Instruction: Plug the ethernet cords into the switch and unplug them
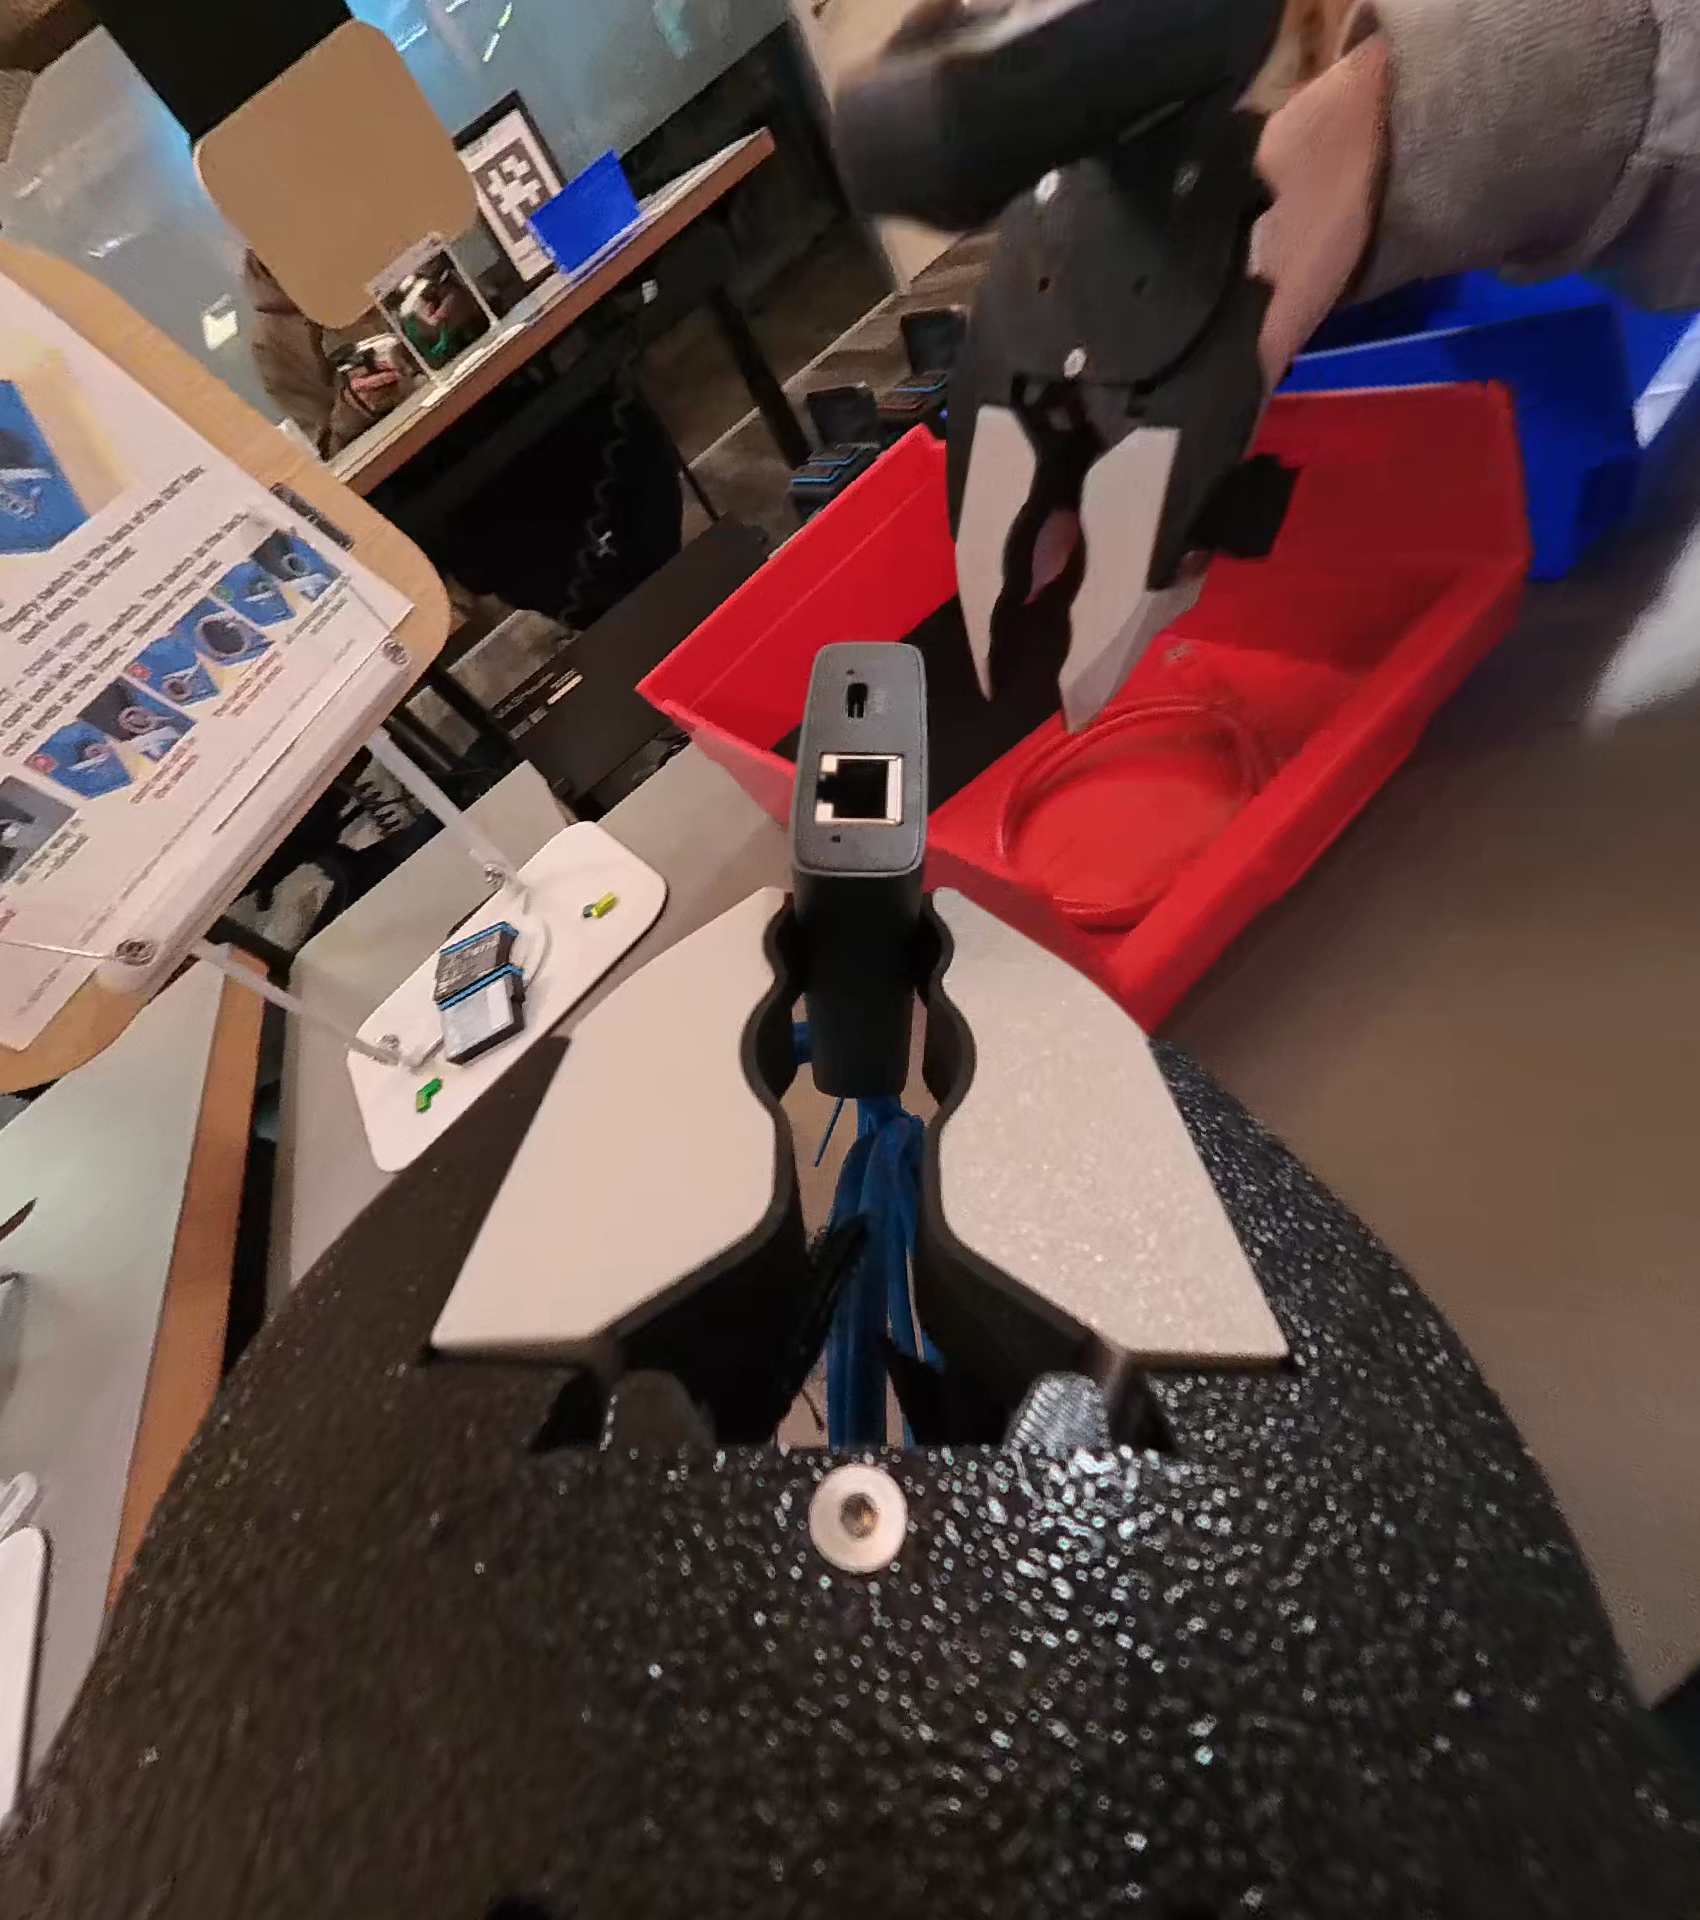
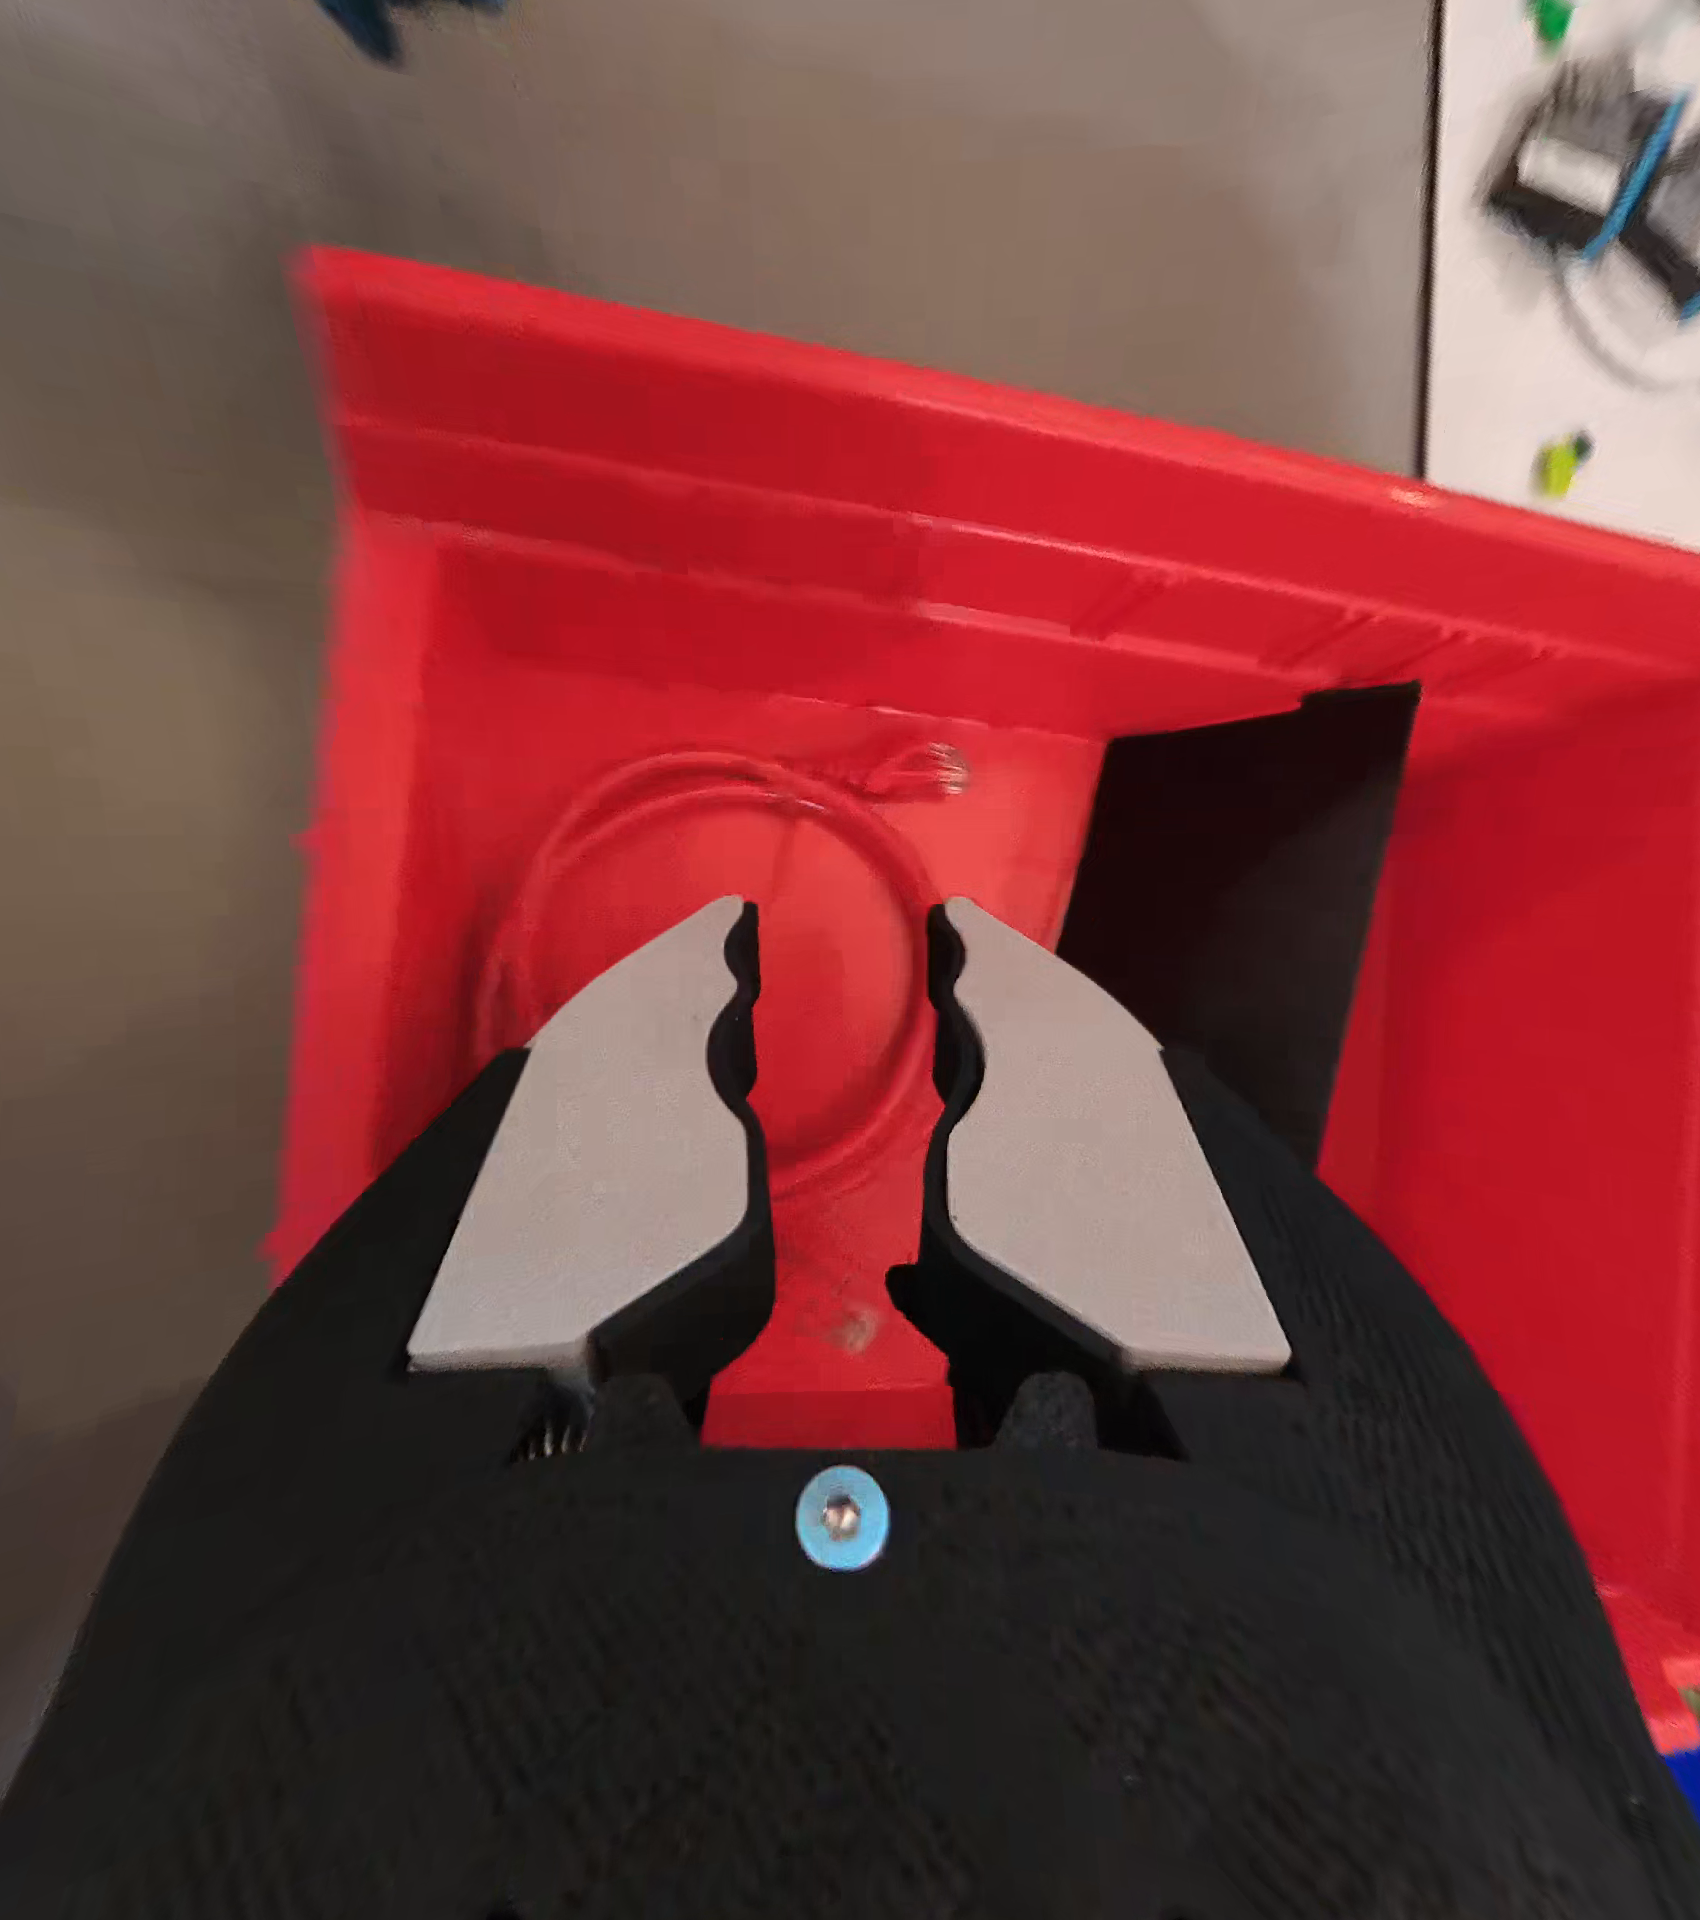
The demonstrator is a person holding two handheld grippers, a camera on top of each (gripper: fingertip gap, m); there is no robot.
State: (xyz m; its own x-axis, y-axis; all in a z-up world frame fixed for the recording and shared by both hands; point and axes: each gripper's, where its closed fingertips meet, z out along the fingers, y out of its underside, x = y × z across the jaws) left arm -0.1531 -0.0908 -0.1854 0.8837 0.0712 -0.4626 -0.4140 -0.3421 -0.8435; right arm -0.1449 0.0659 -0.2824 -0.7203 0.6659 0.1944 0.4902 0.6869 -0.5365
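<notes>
Left gripper (image 1: 858, 935): closed on a black switch (image 1: 861, 831); both pads press its sides, and the body stands upright between the fingertips.
Switch: one end faces the camera, showing a single open ethernet port (image 1: 861, 787) with nothing plugged in.
Blue cords (image 1: 877, 1247): hang below the switch, between the left gripper's fingers.
Right gripper (image 2: 838, 914): fingers parted, nothing between the pads; it hangs tips-down over the red bin (image 2: 929, 540).
Red ethernet cord (image 2: 721, 790): coiled on the bin floor, its clear plug (image 2: 939, 771) at the far side of the coil.
Black panel (image 2: 1241, 883): leans inside the bin, beside the coil.
Table (image 1: 1448, 935): grey; carries the red bin.
Instruction sheet (image 1: 98, 623): on a stand, left of the switch.
</notes>
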